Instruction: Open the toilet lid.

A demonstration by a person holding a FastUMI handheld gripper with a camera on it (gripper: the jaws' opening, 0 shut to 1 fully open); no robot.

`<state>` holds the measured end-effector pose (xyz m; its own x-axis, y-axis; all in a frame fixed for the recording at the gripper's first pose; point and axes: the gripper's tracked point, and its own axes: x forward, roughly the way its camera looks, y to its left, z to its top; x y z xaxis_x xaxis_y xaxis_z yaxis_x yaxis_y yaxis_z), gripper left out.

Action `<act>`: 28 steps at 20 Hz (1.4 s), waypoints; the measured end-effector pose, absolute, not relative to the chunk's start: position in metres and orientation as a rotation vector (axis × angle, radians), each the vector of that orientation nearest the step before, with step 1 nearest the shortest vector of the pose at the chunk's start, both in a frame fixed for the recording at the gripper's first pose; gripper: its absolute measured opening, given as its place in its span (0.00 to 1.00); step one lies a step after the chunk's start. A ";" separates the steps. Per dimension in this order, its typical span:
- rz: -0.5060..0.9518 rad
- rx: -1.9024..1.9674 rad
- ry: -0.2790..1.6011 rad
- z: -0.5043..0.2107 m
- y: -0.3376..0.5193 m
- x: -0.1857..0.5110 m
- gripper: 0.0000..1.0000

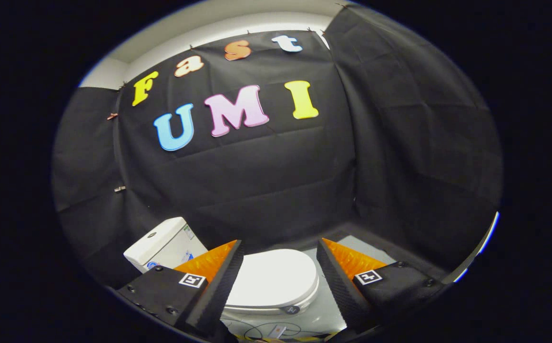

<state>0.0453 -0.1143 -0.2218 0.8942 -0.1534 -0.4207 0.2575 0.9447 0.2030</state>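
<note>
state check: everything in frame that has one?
toilet lid: closed, flat on the bowl, between the fingers in view.
tank: upright, cover on, behind the lid.
gripper: jaws wide open, holding nothing, apart from the lid.

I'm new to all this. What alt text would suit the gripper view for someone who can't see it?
A white toilet lid lies closed just ahead of the open gripper, seen between its jaws, which touch nothing. The white cistern stands behind the toilet, against black cloth.
</note>
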 end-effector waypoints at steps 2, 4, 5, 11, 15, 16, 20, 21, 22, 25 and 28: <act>-0.220 0.319 0.447 -0.251 -0.122 0.044 0.98; -0.237 0.363 0.502 -0.284 -0.132 0.039 0.98; -0.248 0.383 0.529 -0.299 -0.136 0.037 0.98; -0.291 0.522 0.688 -0.383 -0.145 0.036 0.97; -0.336 0.619 0.778 -0.437 -0.147 0.027 0.97; -0.345 0.646 0.786 -0.447 -0.147 0.025 0.97; -0.375 0.767 0.808 -0.486 -0.139 0.017 0.96; -0.378 0.801 0.817 -0.497 -0.135 0.017 0.96; -0.382 0.836 0.829 -0.508 -0.131 0.016 0.97; -0.382 0.931 0.856 -0.542 -0.116 0.012 0.96; -0.374 1.020 0.861 -0.567 -0.104 0.011 0.94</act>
<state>0.0110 -0.1040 -0.5665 0.6256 0.1078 -0.7727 0.6383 0.4987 0.5864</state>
